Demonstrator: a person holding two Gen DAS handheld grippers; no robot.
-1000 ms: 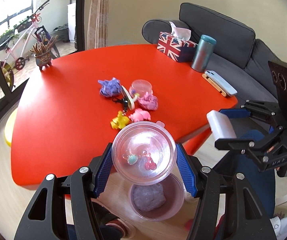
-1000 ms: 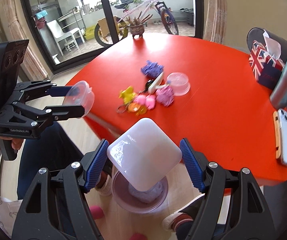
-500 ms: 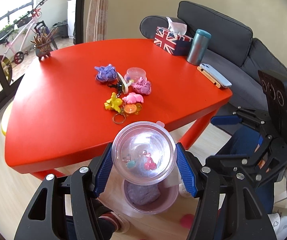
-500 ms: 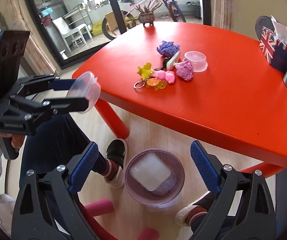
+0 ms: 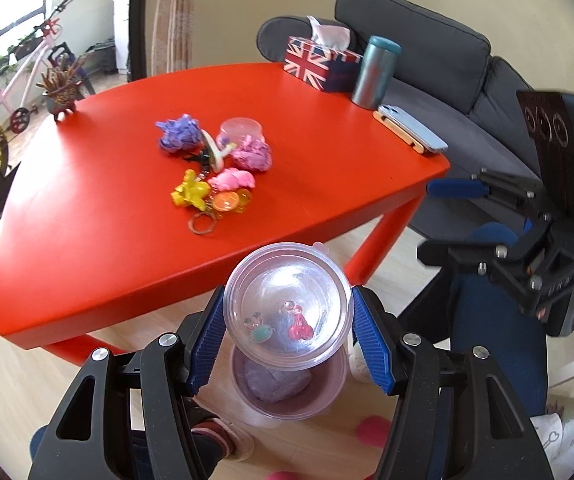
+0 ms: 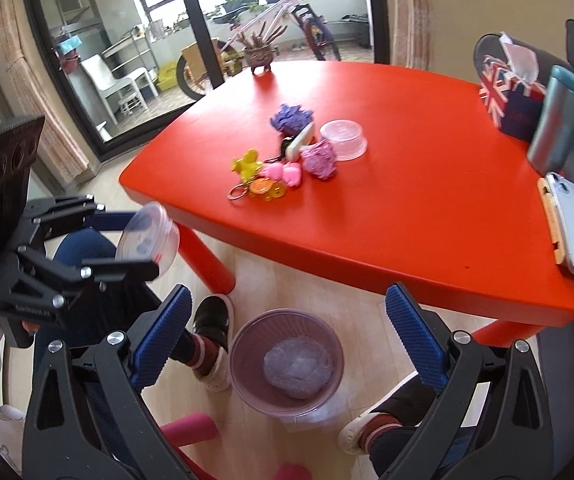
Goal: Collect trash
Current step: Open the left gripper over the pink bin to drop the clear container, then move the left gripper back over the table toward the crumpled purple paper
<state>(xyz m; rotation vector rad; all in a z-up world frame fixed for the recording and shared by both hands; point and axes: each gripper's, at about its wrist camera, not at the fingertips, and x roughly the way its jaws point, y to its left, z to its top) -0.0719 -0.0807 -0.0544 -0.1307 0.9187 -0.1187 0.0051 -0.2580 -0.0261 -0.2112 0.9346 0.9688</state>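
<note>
Ribbed blue pads of the left gripper (image 5: 287, 334) clamp a clear round plastic tub (image 5: 286, 306) above a translucent mauve bin (image 6: 287, 362); the right gripper (image 6: 287, 334) stands released, empty.

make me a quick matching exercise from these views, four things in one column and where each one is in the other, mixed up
Things:
1. clear round container
2. phone
3. crumpled purple wad
4. pale lump

Places:
A. inside the bin on the floor
B. between the left gripper pads
C. at the red table edge, near the tumbler
D. mid-table, beside the keychains

Pairs: 1-B, 2-C, 3-D, 4-A
</note>
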